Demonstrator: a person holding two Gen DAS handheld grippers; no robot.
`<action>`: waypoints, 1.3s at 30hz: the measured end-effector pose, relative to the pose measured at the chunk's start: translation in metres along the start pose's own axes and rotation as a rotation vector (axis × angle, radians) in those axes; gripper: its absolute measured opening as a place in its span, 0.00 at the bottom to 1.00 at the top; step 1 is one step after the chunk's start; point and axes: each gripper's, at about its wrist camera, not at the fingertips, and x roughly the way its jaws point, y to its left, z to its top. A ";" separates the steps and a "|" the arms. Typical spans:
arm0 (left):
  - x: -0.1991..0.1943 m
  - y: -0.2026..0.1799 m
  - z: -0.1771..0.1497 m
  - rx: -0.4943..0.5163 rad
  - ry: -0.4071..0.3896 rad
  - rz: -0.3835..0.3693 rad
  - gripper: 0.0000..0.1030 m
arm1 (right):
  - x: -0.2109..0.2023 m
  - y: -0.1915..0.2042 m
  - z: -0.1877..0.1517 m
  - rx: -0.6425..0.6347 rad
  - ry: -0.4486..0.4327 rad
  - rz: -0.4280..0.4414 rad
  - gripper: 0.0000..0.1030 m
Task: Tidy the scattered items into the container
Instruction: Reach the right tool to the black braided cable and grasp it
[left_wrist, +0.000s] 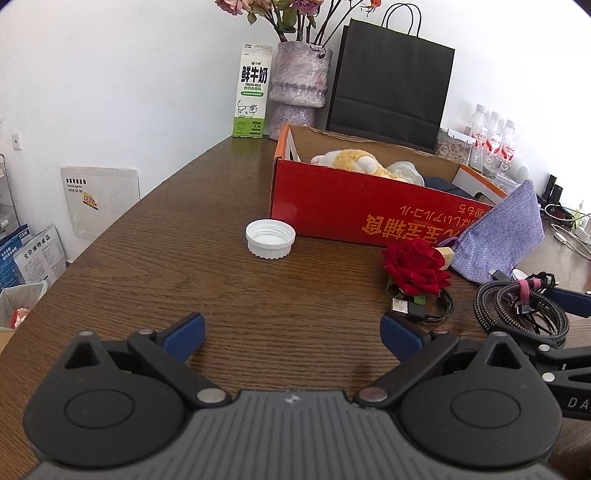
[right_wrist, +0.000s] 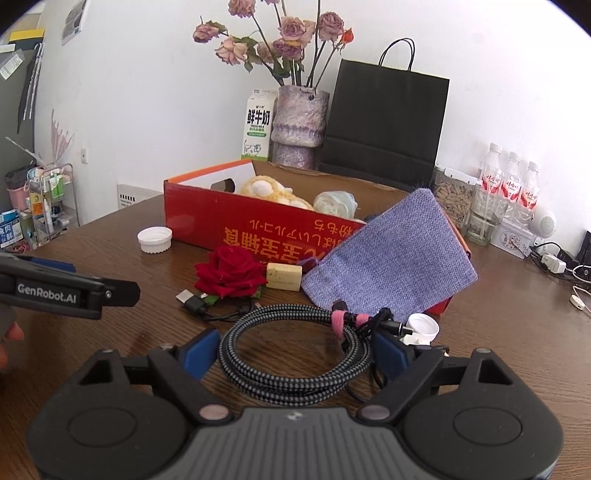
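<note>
Both tongs stand apart. Right tongs straddle the coiled braided cable on the bench, blue pads just beside its loops; whether they touch is unclear. Left tongs hover over bare wood with nothing between them. Beyond lie a thin black cable, a red rose, a tan block and a white cap. A purple pouch leans on the red box, which holds a yellow plush toy.
</note>
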 end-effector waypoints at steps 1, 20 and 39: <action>0.000 0.000 0.000 0.000 0.001 0.001 1.00 | -0.002 0.000 0.000 0.002 -0.009 -0.002 0.85; -0.004 -0.047 0.010 0.125 -0.035 -0.027 1.00 | -0.026 -0.039 -0.008 0.066 -0.148 -0.105 0.85; 0.042 -0.094 0.044 0.150 0.000 -0.007 1.00 | -0.015 -0.074 -0.005 0.097 -0.170 -0.125 0.85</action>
